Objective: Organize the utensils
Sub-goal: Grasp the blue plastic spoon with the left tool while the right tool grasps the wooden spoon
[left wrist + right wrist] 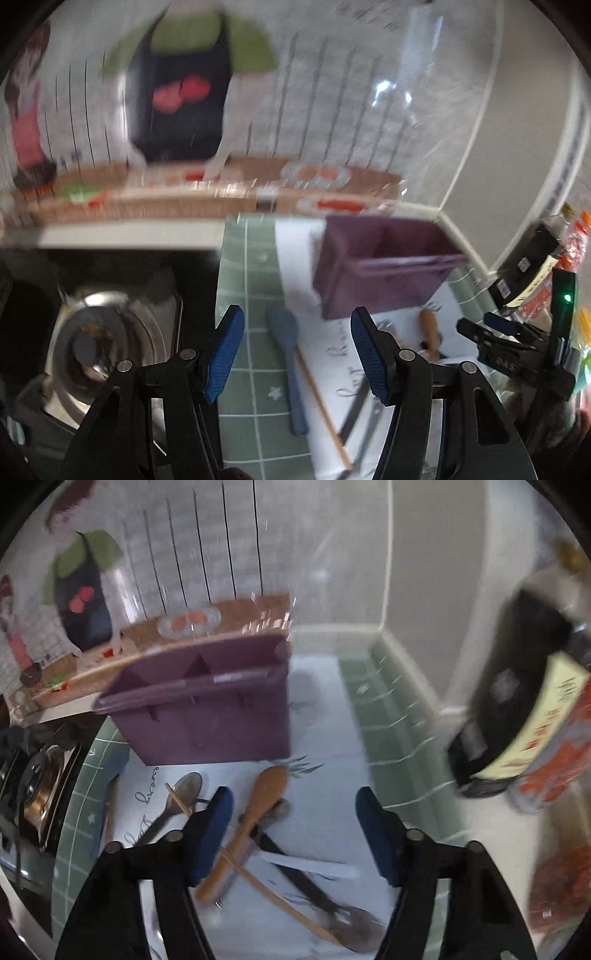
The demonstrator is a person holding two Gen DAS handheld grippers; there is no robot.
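A purple divided organizer box (380,273) (207,709) stands on a white printed cloth (325,794). Before it lies a pile of utensils: a wooden spoon (258,805) (428,328), a metal spoon (181,797), a chopstick (258,878) (321,406), a white-handled piece (306,864) and a black-handled slotted spatula (314,886). A blue-grey spatula (286,350) lies on the green mat. My left gripper (297,354) hangs open above this spatula, holding nothing. My right gripper (295,830) (476,325) is open over the pile, its pads touching nothing.
A sink (44,266) with a metal bowl (99,343) lies to the left of the green tiled mat (251,280). Dark bottles and orange packets (517,720) stand at the right by the wall corner. A picture panel (184,92) backs the counter.
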